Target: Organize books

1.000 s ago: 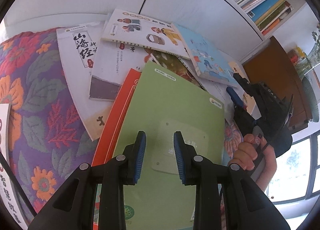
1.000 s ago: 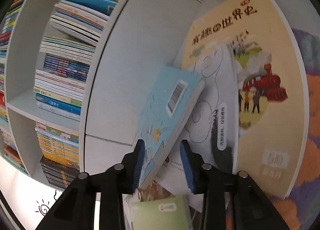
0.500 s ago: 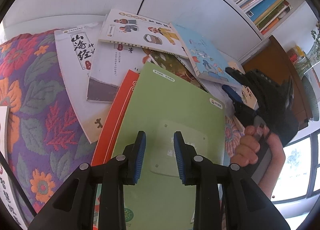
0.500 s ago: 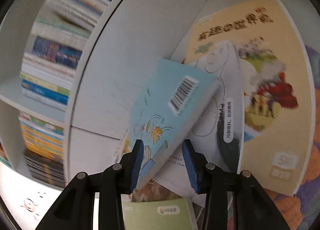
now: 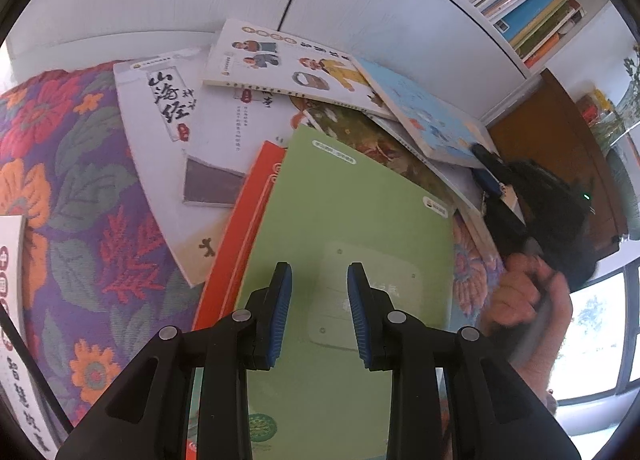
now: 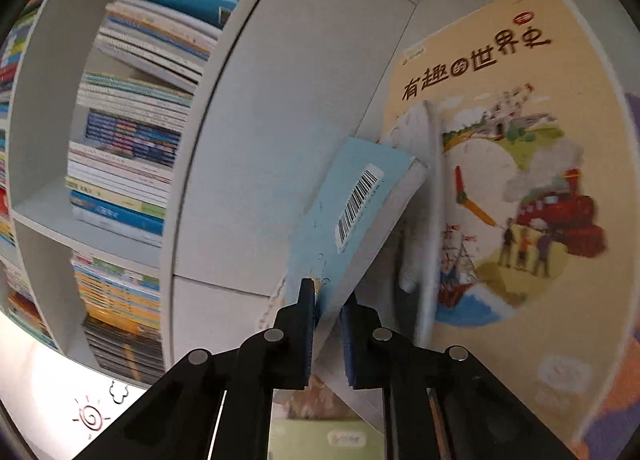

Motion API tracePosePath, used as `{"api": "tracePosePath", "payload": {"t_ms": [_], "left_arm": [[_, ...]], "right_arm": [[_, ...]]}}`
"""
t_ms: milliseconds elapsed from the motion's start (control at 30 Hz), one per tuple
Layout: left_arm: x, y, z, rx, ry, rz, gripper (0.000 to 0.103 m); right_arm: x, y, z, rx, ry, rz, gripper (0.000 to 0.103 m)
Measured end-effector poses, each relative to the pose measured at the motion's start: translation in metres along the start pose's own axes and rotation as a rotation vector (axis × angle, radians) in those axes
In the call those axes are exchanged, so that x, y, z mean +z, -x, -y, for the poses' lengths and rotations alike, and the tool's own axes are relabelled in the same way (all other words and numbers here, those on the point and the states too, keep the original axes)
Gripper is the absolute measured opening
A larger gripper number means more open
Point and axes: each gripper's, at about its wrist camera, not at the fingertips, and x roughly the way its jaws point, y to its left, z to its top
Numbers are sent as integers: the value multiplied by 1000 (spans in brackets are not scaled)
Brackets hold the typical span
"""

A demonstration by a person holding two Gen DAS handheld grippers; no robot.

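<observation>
A heap of books sprawls over a floral cloth (image 5: 80,196) at the foot of a white bookshelf (image 6: 132,164). The right gripper (image 6: 329,310) has just closed its jaws on the lower corner of a light-blue book (image 6: 360,216), which tilts up off the heap with its barcode showing; the frame is blurred, so the exact bite is hard to judge. Beside that book lies a cream world-history book (image 6: 520,180). The left gripper (image 5: 319,286) hovers over a green book (image 5: 344,212) nearer the camera than the blue one, jaws narrow and holding nothing. A hand (image 5: 524,300) grips the right tool's handle.
</observation>
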Motion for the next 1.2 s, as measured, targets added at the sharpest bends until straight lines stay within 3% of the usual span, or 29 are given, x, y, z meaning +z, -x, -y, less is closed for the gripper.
{"api": "tracePosePath", "payload": {"t_ms": [200, 400, 533, 633, 700, 767, 933, 1033, 1100, 1200], "left_arm": [[1, 18, 1, -22, -3, 33, 26], [-1, 37, 10, -48, -24, 73, 26], [-5, 51, 22, -65, -58, 90, 26], [-15, 69, 28, -76, -74, 113, 26], [-26, 77, 29, -73, -98, 121, 26], [-38, 84, 30, -20, -131, 123, 26], [-60, 104, 10, 36, -110, 128, 26], [-69, 116, -6, 73, -80, 147, 26], [-74, 120, -12, 80, -78, 149, 26], [-80, 123, -23, 112, -57, 154, 26]], "right_arm": [[-21, 55, -1, -44, 115, -65, 11], [-47, 166, 4, -77, 233, -91, 11], [-58, 228, -9, -205, 416, -32, 12], [-65, 255, -40, -341, 637, 82, 12], [-73, 260, -59, -384, 770, 120, 12], [-83, 255, -75, -373, 870, 92, 13], [-174, 233, -111, -410, 1371, 100, 14], [-233, 221, -115, -481, 1636, 174, 14], [-260, 218, -119, -434, 1708, 149, 14], [-288, 209, -119, -320, 1719, 9, 14]]}}
